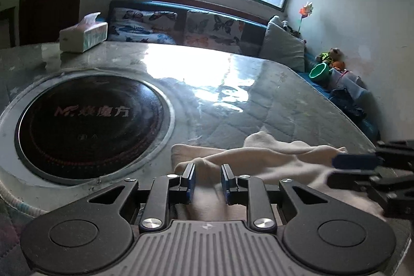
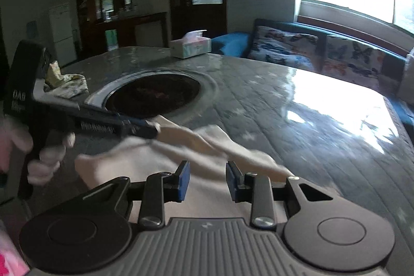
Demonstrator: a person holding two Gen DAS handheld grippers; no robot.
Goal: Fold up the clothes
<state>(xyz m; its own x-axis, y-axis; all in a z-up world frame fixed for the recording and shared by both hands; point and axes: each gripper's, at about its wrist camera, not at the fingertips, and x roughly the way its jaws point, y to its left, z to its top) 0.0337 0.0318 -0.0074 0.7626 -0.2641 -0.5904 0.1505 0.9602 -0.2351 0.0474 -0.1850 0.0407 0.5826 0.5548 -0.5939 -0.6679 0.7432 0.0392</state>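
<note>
Cream cloth (image 1: 261, 154) lies rumpled on the table (image 1: 284, 100) beside the hob (image 1: 90, 126), its edge seemingly pinched in the left gripper (image 2: 152, 129), while the right gripper (image 2: 207, 180) hovers over it, jaws apart.

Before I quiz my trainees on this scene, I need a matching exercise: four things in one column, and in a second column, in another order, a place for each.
Things:
1. tissue box
2. burner
3. cream cloth
4. butterfly cushions

Places:
A. on the sofa below the window
B. sunk into the table's middle
C. on the table's far edge
D. on the table just ahead of both claws

Pairs: 1-C, 2-B, 3-D, 4-A
</note>
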